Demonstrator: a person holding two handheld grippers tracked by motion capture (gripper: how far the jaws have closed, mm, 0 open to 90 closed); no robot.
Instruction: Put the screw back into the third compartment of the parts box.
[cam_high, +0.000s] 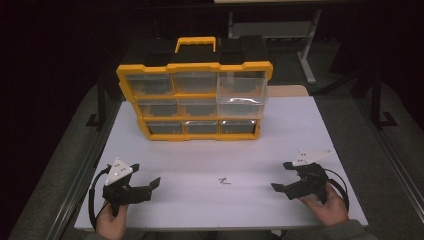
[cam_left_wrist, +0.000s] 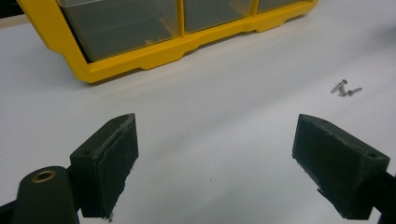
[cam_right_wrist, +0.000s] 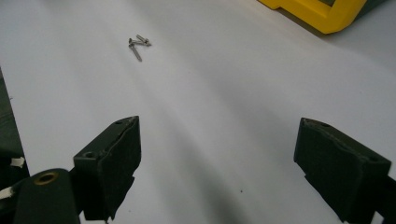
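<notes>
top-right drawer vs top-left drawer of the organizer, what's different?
The top-right drawer is pulled out toward the person; the top-left drawer sits flush in the yellow organizer. The top-right drawer looks taller, spanning about two rows, while the top-left drawer fills one. Both are clear plastic, and nothing can be made out inside either from the high view.
</notes>
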